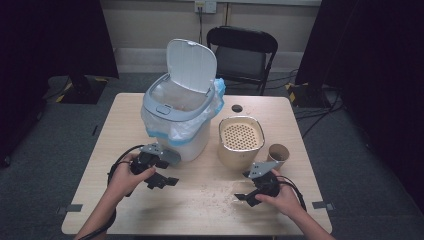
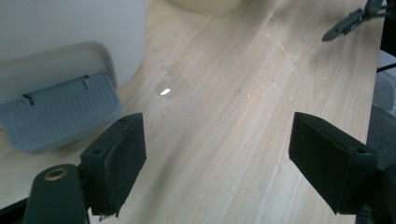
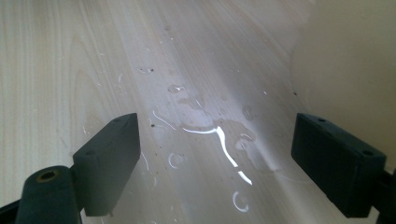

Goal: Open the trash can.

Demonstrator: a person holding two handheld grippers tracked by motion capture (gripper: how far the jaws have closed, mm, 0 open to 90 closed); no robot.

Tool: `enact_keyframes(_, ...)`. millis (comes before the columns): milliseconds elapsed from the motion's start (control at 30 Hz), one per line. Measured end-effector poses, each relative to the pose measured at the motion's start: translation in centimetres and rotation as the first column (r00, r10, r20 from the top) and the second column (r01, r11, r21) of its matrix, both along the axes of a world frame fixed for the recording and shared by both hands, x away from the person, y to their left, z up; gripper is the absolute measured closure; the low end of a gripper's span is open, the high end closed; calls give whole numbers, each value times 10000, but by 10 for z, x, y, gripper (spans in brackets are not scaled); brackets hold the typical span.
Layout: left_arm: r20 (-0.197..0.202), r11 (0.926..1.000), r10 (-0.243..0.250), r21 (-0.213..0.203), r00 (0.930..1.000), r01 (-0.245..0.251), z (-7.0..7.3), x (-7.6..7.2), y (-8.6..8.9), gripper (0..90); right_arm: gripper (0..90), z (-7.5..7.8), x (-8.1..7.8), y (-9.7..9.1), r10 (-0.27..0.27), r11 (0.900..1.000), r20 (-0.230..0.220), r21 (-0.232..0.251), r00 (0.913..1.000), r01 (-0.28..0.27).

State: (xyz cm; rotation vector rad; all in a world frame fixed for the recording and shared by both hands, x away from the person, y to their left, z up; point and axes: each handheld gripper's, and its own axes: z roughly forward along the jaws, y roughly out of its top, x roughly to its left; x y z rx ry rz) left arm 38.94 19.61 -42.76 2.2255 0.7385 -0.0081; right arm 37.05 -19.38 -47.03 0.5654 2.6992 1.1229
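Both grippers empty, jaws released: left gripper (image 1: 161, 181) low beside the bin (image 1: 179, 117) near the desk (image 1: 210, 200) centre, right gripper (image 1: 246, 197) over spilled water (image 3: 219, 140) by the cream tub (image 1: 241, 140). Judged between steps; next move needs 1 gripper committed to the tub or cup (image 1: 278, 154).

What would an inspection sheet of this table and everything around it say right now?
Surface: wooden table, wet patches and crumbs in the middle.
Job's things: white bin, lid up, bag inside; cream strainer tub; paper cup.
Clutter: nothing seen apart from the crumbs.
Grippers: left gripper and right gripper open, holding nothing, low over the table.
Cables: one trails from each gripper; more on the floor at right.
Surroundings: black folding chair, dark curtains, grey carpet.
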Motion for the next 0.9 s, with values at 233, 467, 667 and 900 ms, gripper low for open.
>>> enact_keyframes(233,-68,9999,-147,73,9999,147,-12,-2,-4,186,151,0,2,-11,-213,9997,-37,-70,9998,213)
enact_keyframes(467,-96,9993,-292,234,9995,294,-20,-4,-8,186,151,0,2,-19,-283,9995,-49,-121,9996,282)
enact_keyframes(667,-138,9983,-403,409,9991,409,-28,-5,-12,186,152,2,4,-29,-576,9983,-28,-129,9983,575)
enact_keyframes(900,-67,9968,-586,541,9983,589,-33,-6,-16,186,151,1,5,-34,-660,9977,-88,-186,9978,658)
